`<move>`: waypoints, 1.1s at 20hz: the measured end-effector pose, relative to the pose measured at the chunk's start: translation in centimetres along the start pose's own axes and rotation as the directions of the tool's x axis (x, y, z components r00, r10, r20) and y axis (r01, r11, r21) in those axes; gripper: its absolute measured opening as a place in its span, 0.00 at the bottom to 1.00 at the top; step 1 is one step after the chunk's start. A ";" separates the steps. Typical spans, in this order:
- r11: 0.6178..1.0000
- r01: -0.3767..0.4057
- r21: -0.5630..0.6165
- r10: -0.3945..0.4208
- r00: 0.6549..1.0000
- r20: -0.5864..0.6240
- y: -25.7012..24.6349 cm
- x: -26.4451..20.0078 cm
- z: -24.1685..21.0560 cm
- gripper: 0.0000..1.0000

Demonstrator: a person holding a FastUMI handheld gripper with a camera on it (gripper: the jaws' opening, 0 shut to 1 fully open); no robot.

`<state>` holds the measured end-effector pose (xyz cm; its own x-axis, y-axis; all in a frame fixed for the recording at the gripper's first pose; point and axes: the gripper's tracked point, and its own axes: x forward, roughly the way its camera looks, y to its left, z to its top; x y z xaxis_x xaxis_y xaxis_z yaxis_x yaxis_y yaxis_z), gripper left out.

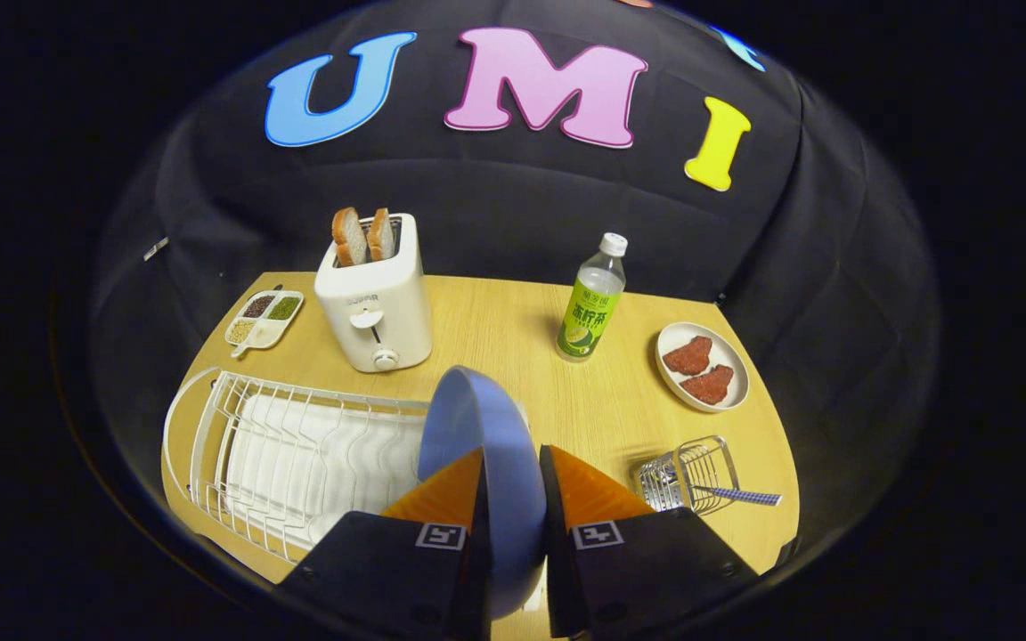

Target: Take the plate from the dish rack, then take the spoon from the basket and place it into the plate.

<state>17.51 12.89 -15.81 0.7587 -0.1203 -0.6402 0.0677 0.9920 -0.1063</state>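
Pinching the blue plate (486,445) on edge between both fingers, the gripper (513,499) holds it upright, just beside the right end of the white dish rack (290,445). To the right of the rack, across bare table (495,312), a small wire basket (691,472) lies tipped on its side, and the spoon's (745,496) checked handle sticks out of it. Beyond the rack stands a toaster (375,303) with two bread slices (363,236), a divided snack dish (264,318) to its left. A bottle (591,303) and a plate of meat (702,367) sit further right.
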 end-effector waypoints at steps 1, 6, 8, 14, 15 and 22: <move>1.000 0.012 -0.013 -0.012 1.000 0.017 -0.2 -0.2 0.6 0.28; 0.997 0.020 -0.077 -0.011 0.994 0.112 -0.6 -1.1 4.0 0.27; 0.998 -0.011 -0.058 0.018 0.994 0.105 -0.3 -1.4 3.9 0.27; 0.988 -0.157 -0.013 0.157 0.981 0.114 -1.7 -4.2 3.8 0.27; 0.981 -0.196 0.005 0.195 0.974 0.113 -2.1 -5.0 3.7 0.27; 0.958 -0.266 0.106 0.253 0.960 0.125 -9.2 -9.8 1.4 0.27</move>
<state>10.31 5.04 -7.52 0.8258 0.1398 -0.5463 -0.0682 0.9864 0.1493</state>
